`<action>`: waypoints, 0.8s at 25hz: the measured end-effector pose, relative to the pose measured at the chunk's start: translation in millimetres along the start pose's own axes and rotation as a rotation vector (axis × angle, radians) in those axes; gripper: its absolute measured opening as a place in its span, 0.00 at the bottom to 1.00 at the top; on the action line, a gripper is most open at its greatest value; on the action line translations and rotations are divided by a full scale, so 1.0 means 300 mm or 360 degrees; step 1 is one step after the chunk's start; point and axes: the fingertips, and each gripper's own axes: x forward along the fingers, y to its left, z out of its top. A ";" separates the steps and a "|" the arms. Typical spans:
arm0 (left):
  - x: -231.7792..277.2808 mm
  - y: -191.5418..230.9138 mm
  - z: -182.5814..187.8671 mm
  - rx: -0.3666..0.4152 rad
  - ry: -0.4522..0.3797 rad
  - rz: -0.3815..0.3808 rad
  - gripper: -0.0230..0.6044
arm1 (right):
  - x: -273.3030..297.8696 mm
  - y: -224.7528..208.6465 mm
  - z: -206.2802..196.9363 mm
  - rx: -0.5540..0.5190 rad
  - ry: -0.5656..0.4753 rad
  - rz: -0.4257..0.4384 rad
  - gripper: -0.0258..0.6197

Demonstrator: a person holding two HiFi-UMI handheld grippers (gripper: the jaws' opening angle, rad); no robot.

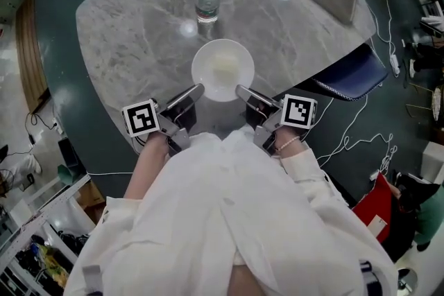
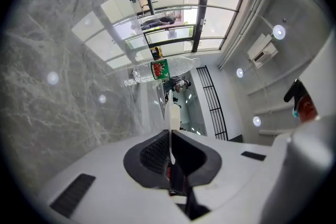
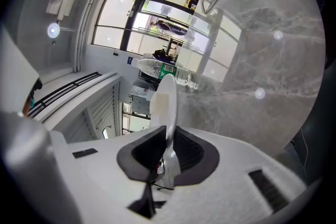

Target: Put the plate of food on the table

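While both grippers are clamped narrow on a thin bit of rim, the plate [image 1: 223, 69] is carried between them: left gripper [image 1: 194, 92] on its near-left side, right gripper [image 1: 245, 92] on its near-right. The plate sits over the tabletop [image 1: 125, 31] just inside the near edge; can't tell if it's touching down.

Risks, my read:
- Uneven lowering tilts the plate and the pale food [image 1: 223, 68] slides.
- The rim runs edge-on between the pads in both gripper views, so there's little bite and it could slip.
- Releasing this near the edge leaves it easy to knock off.
- Pushing further in hits the water bottle [image 1: 207, 2] just behind.
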 end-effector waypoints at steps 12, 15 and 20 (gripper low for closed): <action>-0.011 0.055 -0.008 -0.0146 -0.0100 0.0101 0.07 | 0.035 -0.044 -0.017 0.0084 0.0097 -0.0033 0.07; -0.026 0.065 -0.013 -0.0161 -0.0113 0.0081 0.07 | 0.047 -0.044 -0.039 0.0150 0.0108 -0.0045 0.07; -0.044 0.086 -0.012 -0.0176 -0.0125 0.0124 0.07 | 0.068 -0.048 -0.035 0.0052 0.0143 -0.0039 0.07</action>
